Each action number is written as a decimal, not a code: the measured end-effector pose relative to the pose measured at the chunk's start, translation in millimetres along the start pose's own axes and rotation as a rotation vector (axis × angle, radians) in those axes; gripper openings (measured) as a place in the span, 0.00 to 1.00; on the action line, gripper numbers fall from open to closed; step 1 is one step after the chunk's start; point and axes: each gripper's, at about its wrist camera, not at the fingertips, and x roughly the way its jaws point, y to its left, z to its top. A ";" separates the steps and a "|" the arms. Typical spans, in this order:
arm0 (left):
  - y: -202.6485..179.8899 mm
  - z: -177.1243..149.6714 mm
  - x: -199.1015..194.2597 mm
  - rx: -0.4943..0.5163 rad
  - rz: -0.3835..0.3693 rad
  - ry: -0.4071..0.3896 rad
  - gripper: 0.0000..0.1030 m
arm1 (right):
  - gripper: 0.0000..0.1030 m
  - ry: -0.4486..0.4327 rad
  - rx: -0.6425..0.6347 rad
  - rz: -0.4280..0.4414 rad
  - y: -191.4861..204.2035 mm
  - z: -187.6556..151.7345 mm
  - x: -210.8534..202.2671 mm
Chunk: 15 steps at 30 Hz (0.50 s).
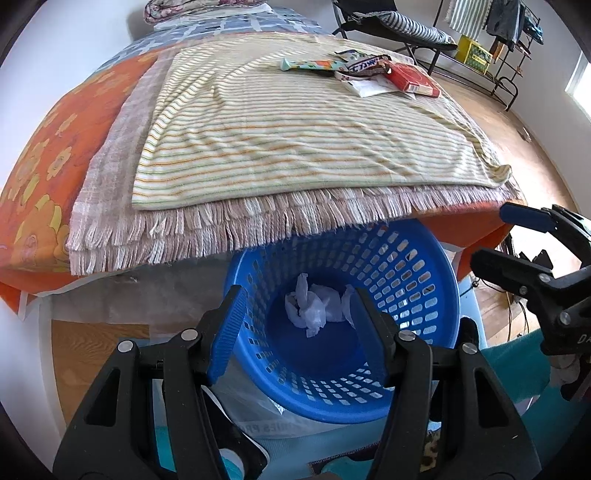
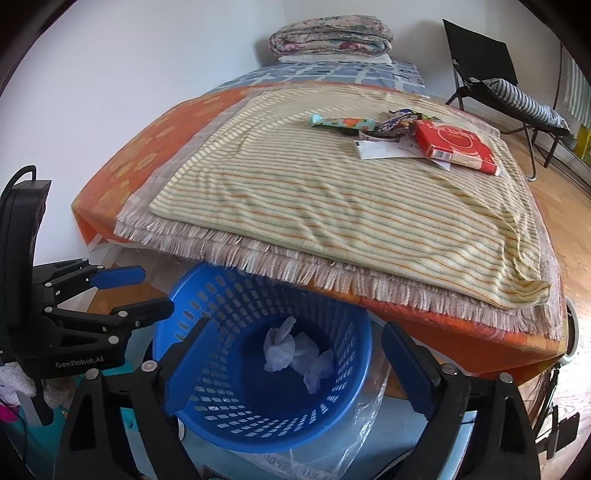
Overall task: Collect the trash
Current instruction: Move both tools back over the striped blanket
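A blue plastic basket (image 1: pixel 424 295) (image 2: pixel 207 391) stands on the floor at the foot of the bed, with crumpled white tissues (image 1: pixel 310 306) (image 2: pixel 295 350) inside. My left gripper (image 1: pixel 299 325) is open and empty over the basket; it also shows in the right wrist view (image 2: pixel 147 288). My right gripper (image 2: pixel 295 365) is open and empty over the basket; it also shows in the left wrist view (image 1: pixel 495 236). On the striped blanket lie a red box (image 1: pixel 413 79) (image 2: pixel 454 146), a teal wrapper (image 1: pixel 314 65) (image 2: pixel 343 122), a dark wrapper (image 1: pixel 365 64) (image 2: pixel 391 127) and white paper (image 1: pixel 365 88) (image 2: pixel 380 149).
The bed (image 1: pixel 48 155) (image 2: pixel 155 147) has an orange flowered cover, a fringed throw and the striped blanket (image 1: pixel 295 136) (image 2: pixel 332 206). A folded quilt (image 2: pixel 328 35) lies at its far end. A black chair (image 2: pixel 491 74) and drying rack (image 1: pixel 495 29) stand right. Clear plastic bag (image 2: pixel 354 424) lies under the basket.
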 end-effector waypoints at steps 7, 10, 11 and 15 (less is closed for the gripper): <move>3.7 16.3 -0.6 -0.018 0.001 -0.015 0.59 | 0.97 0.020 0.042 -0.017 -12.3 5.6 -0.4; 3.6 28.7 -2.4 -0.006 0.014 -0.032 0.59 | 1.00 0.011 0.046 -0.009 -17.6 5.9 -1.6; 3.6 33.7 -3.2 -0.002 0.019 -0.038 0.59 | 1.00 0.004 0.044 -0.010 -19.4 5.7 -2.2; 4.5 54.7 -6.1 0.005 0.024 -0.065 0.59 | 0.99 -0.008 0.033 -0.035 -27.1 9.2 -1.8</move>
